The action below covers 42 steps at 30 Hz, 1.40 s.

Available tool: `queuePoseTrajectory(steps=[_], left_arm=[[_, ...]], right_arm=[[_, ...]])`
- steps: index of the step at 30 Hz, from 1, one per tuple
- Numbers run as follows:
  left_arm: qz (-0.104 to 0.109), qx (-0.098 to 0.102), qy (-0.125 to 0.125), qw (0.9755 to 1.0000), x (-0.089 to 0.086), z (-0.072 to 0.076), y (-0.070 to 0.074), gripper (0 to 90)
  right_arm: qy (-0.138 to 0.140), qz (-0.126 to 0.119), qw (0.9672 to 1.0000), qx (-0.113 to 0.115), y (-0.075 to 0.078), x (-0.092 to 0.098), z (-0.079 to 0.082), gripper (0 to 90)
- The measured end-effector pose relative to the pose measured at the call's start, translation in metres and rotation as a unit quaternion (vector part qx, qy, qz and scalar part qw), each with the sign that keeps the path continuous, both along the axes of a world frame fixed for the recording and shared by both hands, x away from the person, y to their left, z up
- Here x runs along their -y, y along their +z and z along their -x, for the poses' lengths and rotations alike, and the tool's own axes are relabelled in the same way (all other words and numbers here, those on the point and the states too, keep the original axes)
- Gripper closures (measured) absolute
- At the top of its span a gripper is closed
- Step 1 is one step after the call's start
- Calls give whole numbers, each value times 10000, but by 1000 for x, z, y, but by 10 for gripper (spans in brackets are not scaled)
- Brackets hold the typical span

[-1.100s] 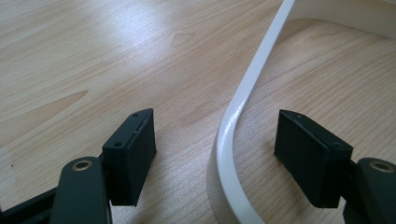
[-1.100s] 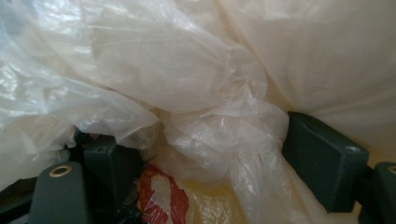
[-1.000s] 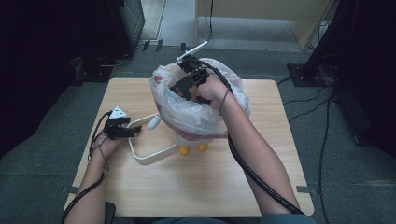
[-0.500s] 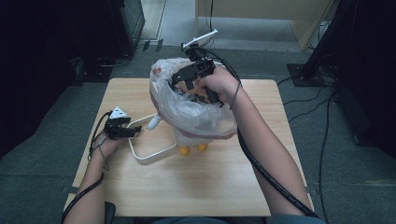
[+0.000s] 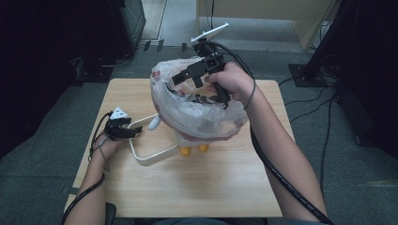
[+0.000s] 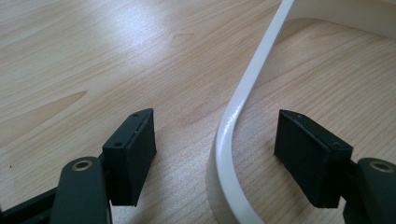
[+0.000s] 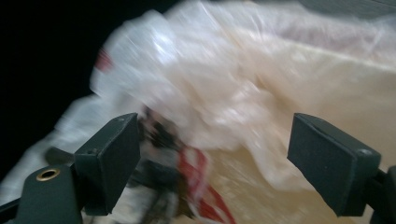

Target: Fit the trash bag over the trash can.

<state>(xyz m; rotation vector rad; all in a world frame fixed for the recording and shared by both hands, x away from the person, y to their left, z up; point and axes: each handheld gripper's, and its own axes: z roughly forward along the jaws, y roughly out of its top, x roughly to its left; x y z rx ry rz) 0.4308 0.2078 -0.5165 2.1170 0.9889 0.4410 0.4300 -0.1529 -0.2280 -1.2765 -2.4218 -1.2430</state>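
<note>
A: Right tool (image 5: 193, 78) has come up off the plastic bag (image 5: 197, 110) since a second ago; its jaws have just been opening, nothing pinched between them. The bag drapes over the white duck-shaped bin (image 5: 192, 143) mid-table (image 5: 225, 187).

B: Left?

A: Left tool (image 5: 131, 131) parked, jaws spread astride the bin's white handle (image 6: 243, 102), not clamping it.

B: Step?

A: Lining the bin, I'd say. Next: re-grip the bag rim and pull it down evenly while the left steadies the bin.
</note>
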Motion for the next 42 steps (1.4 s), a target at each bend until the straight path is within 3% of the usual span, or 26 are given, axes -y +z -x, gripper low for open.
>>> queuePoseTrajectory(steps=[2, 5, 10, 14, 18, 31, 36, 42], left_arm=[[1, -1, 0, 10000, 0, 0, 0, 295], [-1, -1, -3, 10000, 0, 0, 0, 295], [2, -3, -5, 10000, 0, 0, 0, 294], [1, -4, -6, 10000, 0, 0, 0, 294], [-1, -1, -6, 10000, 0, 0, 0, 295], [1, 1, -5, 10000, 0, 0, 0, 294], [1, 2, -6, 10000, 0, 0, 0, 294], [0, 1, -6, 10000, 0, 0, 0, 295]], right_arm=[[-77, -199, 9997, -108, -2, -2, -1, 171], [-236, -247, 9994, -104, -11, -11, -4, 171], [-375, -105, 9988, -297, -30, -24, -10, 156], [-269, 35, 9994, -191, -36, -27, -11, 157], [-237, 39, 9997, 78, -28, -21, -8, 157], [-221, -162, 9987, 419, 3, 9, 4, 157], [-98, 21, 9985, 531, 6, 17, 11, 157], [-44, 46, 9981, 615, 9, 25, 18, 156]])
